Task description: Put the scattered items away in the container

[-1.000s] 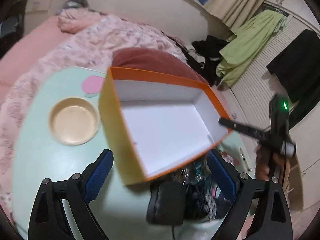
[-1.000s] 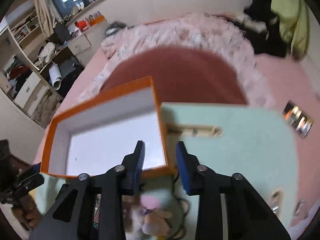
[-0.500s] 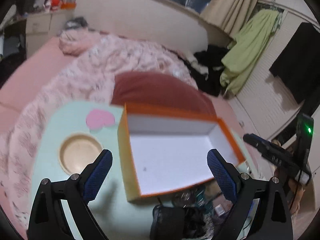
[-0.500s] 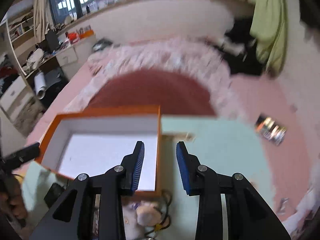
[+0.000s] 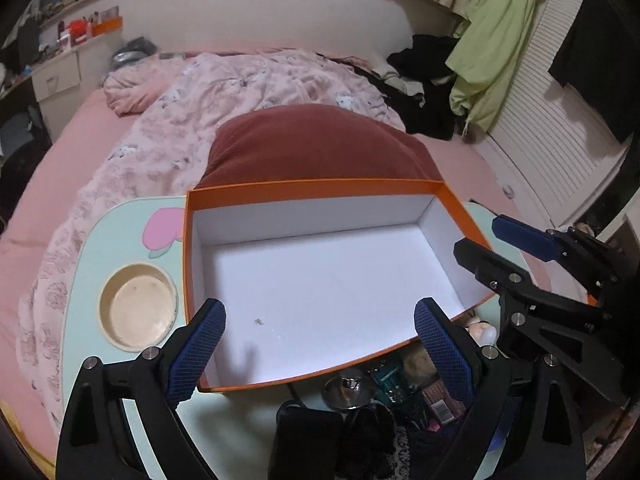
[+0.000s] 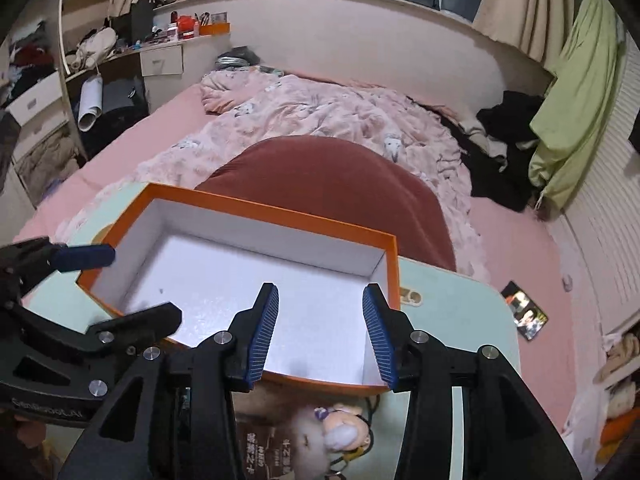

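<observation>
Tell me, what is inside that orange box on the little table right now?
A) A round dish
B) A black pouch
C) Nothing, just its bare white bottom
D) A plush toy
C: the orange box shows only its white floor, while the plush toy lies outside its near wall.

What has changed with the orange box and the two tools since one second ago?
The orange box, tilted up off the table a second ago, now lies flat on the mint table. The right tool, nearly closed beside the box's wall before, is opening and grips nothing. Both tools have pulled back above the box. The left tool stays wide open and empty; the box stays empty; the clutter still lies at its near side.
</observation>
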